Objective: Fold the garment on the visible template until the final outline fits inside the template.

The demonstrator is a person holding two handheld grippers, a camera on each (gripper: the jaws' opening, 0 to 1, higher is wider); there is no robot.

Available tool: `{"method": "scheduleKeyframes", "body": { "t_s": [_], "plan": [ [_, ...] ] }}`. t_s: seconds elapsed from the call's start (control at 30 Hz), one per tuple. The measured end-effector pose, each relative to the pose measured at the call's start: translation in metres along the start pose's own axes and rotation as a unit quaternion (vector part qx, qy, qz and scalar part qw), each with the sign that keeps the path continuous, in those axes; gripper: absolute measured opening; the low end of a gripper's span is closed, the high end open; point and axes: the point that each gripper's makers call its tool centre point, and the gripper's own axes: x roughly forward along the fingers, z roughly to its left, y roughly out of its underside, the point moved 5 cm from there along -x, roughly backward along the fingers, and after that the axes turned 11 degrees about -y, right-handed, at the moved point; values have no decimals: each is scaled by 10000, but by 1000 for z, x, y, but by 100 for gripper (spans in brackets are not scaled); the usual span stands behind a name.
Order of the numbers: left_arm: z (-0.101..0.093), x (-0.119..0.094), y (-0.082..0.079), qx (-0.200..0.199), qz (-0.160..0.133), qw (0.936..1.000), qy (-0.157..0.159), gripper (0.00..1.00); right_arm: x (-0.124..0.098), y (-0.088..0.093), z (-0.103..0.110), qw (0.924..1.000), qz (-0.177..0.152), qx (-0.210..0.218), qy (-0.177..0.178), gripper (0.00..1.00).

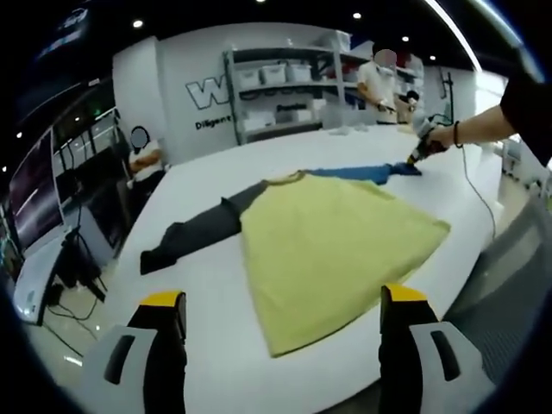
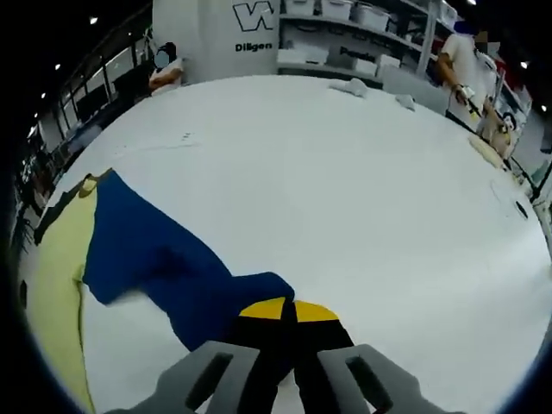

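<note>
A: On the white surface (image 1: 216,285), the shirt (image 1: 332,246) lies flat, yellow body spread toward the near edge, collar away from the left camera.

B: Sleeves?

A: The grey sleeve (image 1: 194,233) stretches out to the left in the left gripper view. The blue sleeve (image 1: 362,172) runs to the far right, its end at the right claw (image 1: 416,164), held there by a person's hand (image 1: 444,136).

B: Right claw state?

A: In the right gripper view the right claw (image 2: 289,315) has its yellow-tipped jaws pressed together, pinching the end of the blue sleeve (image 2: 164,263). The sleeve bunches up at the tips and fans back to the left, toward the yellow body at the edge of that view.

B: Left claw?

A: The left claw (image 1: 285,302) is spread wide, jaws well apart, nothing between them. It hangs over the near edge of the surface, just short of the shirt's hem. Not touching cloth.

B: Template?

A: Can't make out any outline on the surface.

B: Background?

A: Shelves (image 1: 285,86) with bins against the far wall, another person (image 1: 377,82) standing by the far end of the surface. A cable (image 1: 479,194) trails from the right claw across the surface.
</note>
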Motion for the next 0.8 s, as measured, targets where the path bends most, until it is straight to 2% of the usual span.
{"method": "scheduleKeyframes", "body": {
  "t_s": [0.03,0.17,0.2,0.3,0.4,0.6,0.63,0.8],
  "plan": [
    [0,0,0,30,4,10000,-4,92,-1,-1,-1,10000,-16,28,16,2],
    [0,1,1,-18,48,10000,-3,92,-6,1,-1,9991,-77,415,-38,23],
    [0,0,1,-26,55,10000,-21,92,-8,1,-1,9988,-95,467,-62,25],
    [-1,0,2,-66,123,9999,-4,91,-11,6,5,9984,-64,549,-82,25],
    [-2,-1,5,-120,292,9995,-19,89,-12,9,4,9977,-40,678,-40,29],
    [0,-1,3,-190,225,9995,-62,87,-16,16,5,9960,49,888,33,32],
    [0,-1,3,-185,236,9995,-75,87,-31,36,29,9958,45,902,130,32],
    [0,-1,3,-175,220,9996,-86,85,-38,56,47,9937,80,1086,262,29]
  ]
}}
